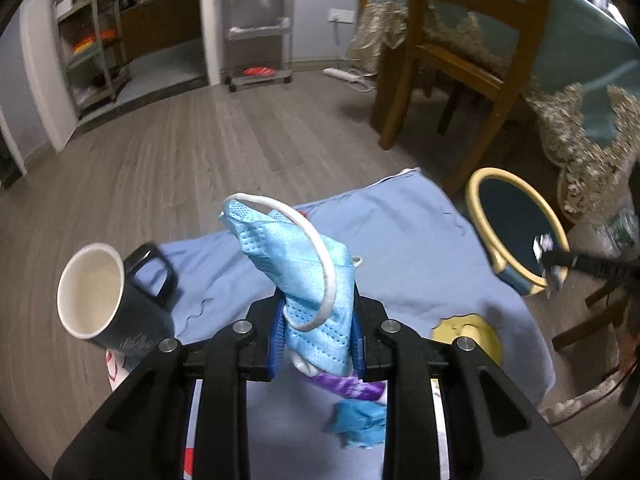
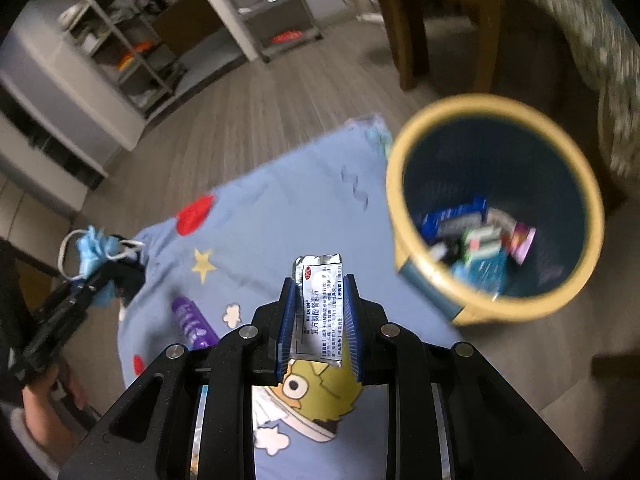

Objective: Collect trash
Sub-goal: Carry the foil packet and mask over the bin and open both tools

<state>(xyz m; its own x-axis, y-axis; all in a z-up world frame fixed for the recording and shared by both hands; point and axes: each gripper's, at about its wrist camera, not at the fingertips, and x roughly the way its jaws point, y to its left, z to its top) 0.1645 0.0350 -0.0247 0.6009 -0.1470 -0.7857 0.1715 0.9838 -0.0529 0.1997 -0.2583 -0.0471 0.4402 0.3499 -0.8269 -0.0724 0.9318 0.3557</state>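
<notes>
I hold a blue face mask (image 1: 316,280) clamped in my left claw (image 1: 318,332) and a foil sachet (image 2: 320,312) with Chinese print pinched in my right claw (image 2: 320,320), near the bin (image 2: 404,184). The mask's ear loop may snag; the table's mug (image 1: 116,312) stands close.

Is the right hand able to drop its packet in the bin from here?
Probably yes. The right gripper holds the silver packet, and the bin gapes open just beside it, nothing between.

Both wrist views angled steeply down, close; sharing blue cloth (image 1: 420,240), bin (image 2: 496,208)
</notes>
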